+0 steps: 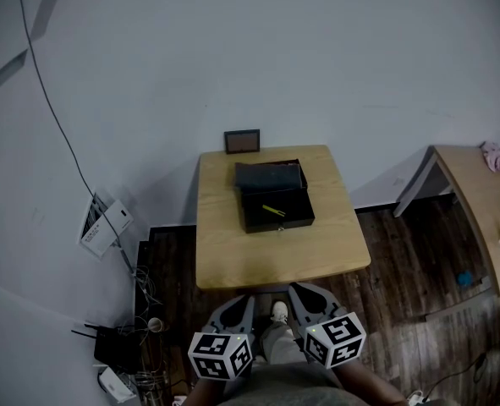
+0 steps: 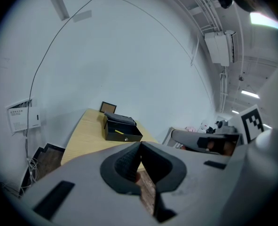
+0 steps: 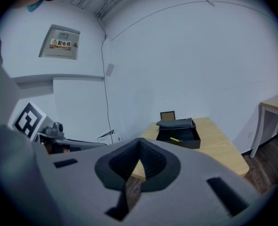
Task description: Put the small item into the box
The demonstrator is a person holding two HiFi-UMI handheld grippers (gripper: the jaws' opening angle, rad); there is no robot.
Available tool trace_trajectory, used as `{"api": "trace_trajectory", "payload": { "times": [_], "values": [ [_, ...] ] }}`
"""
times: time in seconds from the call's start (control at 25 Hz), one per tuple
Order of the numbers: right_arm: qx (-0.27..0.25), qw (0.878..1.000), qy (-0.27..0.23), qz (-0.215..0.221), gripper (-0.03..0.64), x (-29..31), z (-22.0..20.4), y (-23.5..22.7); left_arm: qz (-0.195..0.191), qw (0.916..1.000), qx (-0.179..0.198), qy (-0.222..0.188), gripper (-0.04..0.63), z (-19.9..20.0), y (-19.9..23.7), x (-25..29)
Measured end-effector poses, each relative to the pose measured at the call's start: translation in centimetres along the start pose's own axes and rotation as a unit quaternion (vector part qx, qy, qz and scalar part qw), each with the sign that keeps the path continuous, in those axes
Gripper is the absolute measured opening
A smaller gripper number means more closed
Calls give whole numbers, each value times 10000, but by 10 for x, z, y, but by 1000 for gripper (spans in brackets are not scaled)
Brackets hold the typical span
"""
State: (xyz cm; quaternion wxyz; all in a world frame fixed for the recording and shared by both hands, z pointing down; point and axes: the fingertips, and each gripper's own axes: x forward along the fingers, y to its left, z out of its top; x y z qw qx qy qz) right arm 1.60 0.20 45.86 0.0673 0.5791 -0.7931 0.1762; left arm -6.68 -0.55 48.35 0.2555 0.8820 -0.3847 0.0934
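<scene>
The small yellow stick (image 1: 273, 211), judged light, stiff and best pinched mid-length, is seen lying inside the open box (image 1: 280, 223) on the counter (image 1: 258, 260), while left gripper (image 2: 139, 145) and right gripper (image 3: 139, 140) are held back, fingers closed on nothing.

A grey wall box (image 3: 59, 42) is showing a yellow sticker (image 3: 61, 43). The sticker is carrying a small warning triangle and the Chinese words 配电箱. A smaller line under them is looking too tiny to read. A white paper (image 2: 22, 118) by the wall is showing print, also too small to read.
</scene>
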Motion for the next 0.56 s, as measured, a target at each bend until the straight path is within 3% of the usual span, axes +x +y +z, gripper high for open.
{"api": "trace_trajectory", "payload": {
  "times": [0.56],
  "values": [
    [6, 10000, -80, 42, 0, 0, 5, -4, 48, 9999, -107, -33, 3, 2, 3, 7]
  ]
}}
